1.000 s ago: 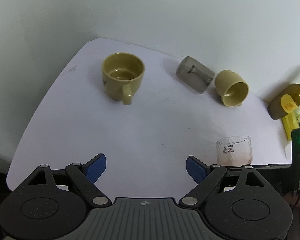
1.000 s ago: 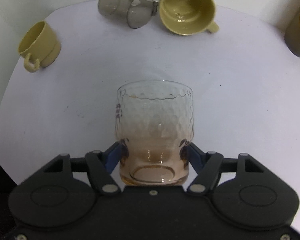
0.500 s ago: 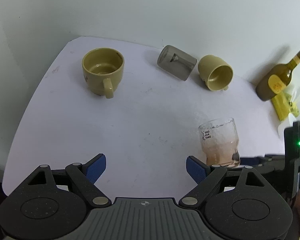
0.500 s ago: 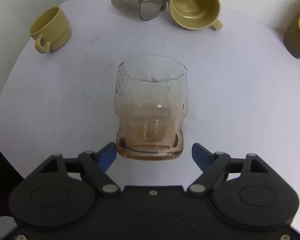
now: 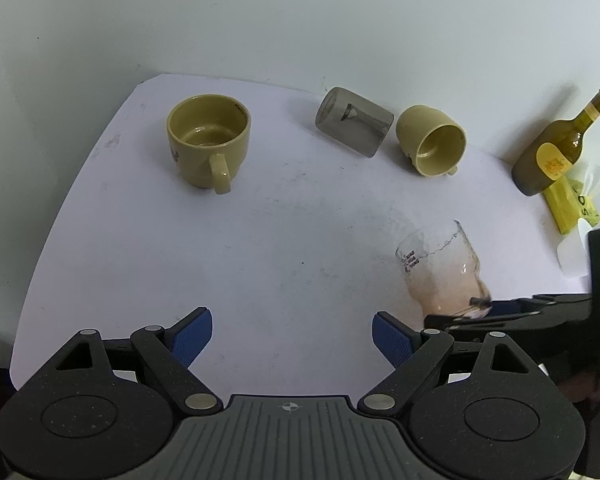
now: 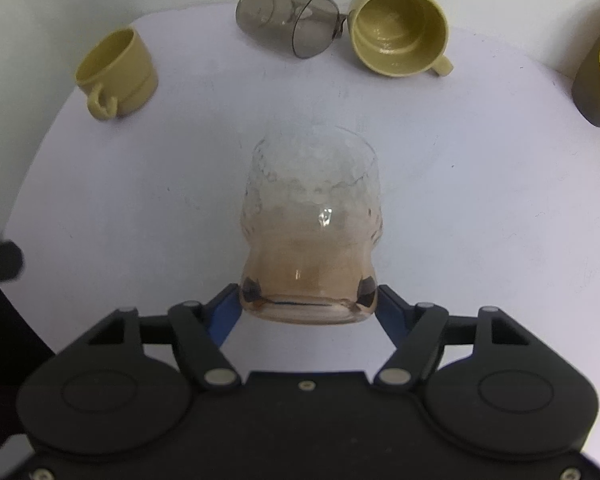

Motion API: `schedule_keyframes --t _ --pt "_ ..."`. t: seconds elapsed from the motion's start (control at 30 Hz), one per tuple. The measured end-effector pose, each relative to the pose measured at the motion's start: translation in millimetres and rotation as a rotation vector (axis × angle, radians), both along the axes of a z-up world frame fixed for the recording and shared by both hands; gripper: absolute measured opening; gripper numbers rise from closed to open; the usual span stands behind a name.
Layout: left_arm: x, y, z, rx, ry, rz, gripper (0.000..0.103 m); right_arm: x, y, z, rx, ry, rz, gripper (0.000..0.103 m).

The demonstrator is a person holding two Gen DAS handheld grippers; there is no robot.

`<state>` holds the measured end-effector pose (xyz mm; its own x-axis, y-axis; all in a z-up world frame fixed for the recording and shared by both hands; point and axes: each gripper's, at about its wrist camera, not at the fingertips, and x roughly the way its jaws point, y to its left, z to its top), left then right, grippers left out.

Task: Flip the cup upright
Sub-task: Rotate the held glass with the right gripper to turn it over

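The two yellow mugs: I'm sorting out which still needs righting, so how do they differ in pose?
The left yellow mug stands upright, mouth up, handle toward the camera. The right yellow mug lies on its side, mouth facing forward, handle low against the table, next to the tipped grey cup. The left one stands alone. Both share the same colour and shape.

table, mug upright far left, tumbler on its side at the back centre, second mug on its side touching its right, bottle far right, glass in front between right gripper fingers, packet beside bottle
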<state>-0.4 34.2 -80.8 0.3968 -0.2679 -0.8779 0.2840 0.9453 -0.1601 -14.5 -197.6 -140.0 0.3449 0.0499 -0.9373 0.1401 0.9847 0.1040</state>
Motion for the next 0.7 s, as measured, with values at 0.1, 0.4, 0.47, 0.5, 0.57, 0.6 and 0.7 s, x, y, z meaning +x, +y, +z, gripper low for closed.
schedule_keyframes --t 0.1,0.4,0.47,0.5,0.57,0.6,0.7 --pt "1 -1 1 -0.005 -0.001 0.001 0.086 3 0 15 -0.004 -0.011 -0.008 0.070" --pt "0 -12 5 0.001 -0.023 -0.038 0.086 53 -1 29 0.036 0.042 0.016 0.070" --pt "0 -12 7 -0.005 -0.027 -0.036 0.086 64 3 27 0.017 0.057 0.025 0.070" --pt "-1 -11 9 -0.007 -0.033 -0.032 0.086 69 4 27 0.027 0.069 0.017 0.071" --pt "-2 -8 10 -0.008 -0.035 -0.020 0.086 68 6 30 0.022 0.068 0.017 0.071" --pt "-2 -6 9 -0.008 -0.034 -0.011 0.086 68 7 31 0.021 0.065 0.018 0.074" --pt "-3 0 7 -0.011 -0.022 0.011 0.086 60 13 43 -0.018 0.009 0.068 0.082"
